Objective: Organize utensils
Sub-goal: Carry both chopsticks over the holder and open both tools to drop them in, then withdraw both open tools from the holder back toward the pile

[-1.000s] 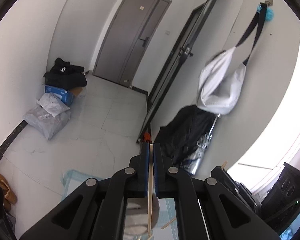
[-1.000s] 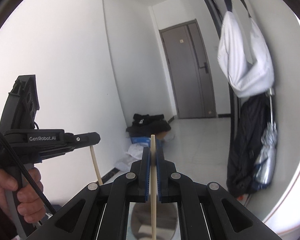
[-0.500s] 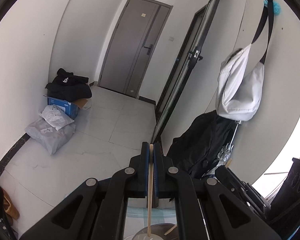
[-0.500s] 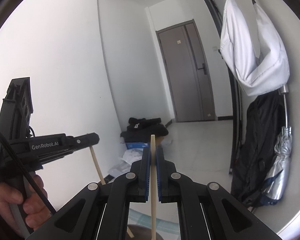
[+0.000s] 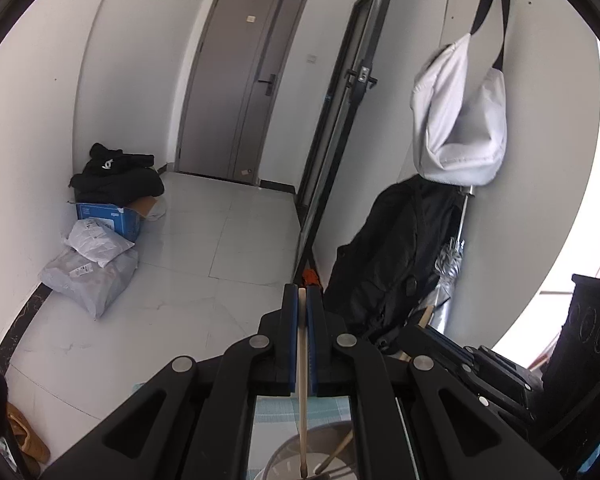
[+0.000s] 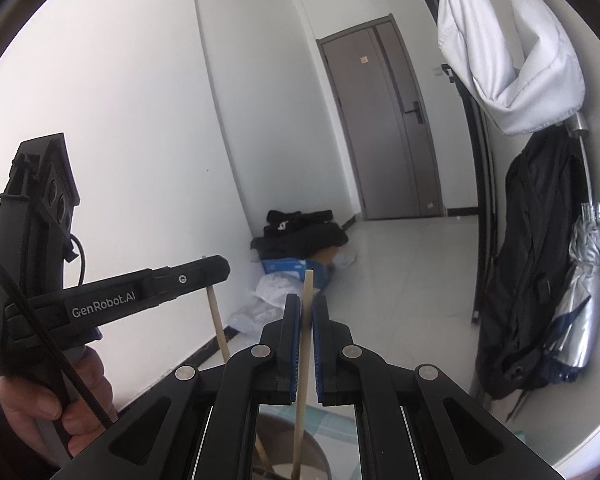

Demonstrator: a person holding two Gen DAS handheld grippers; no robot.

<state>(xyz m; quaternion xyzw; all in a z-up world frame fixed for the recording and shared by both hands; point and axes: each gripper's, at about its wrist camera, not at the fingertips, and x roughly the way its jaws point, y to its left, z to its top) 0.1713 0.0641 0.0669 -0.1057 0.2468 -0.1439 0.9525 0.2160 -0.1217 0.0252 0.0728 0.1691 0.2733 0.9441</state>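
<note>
Bright daylight floods in from the blown-out right edge; frames sharp, fisheye-bent, corners vignetted black

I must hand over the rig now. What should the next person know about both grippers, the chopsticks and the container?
Left gripper: shut on one wooden chopstick, held upright.
Right gripper: shut on a second chopstick, also upright.
Both lower tips hang over the round grey container, which stands on a blue-checked cloth. The left chopstick's tip reaches inside its rim.
Done: both chopsticks picked up and brought over the container.
Left: lower them in, then open both grippers.
</note>
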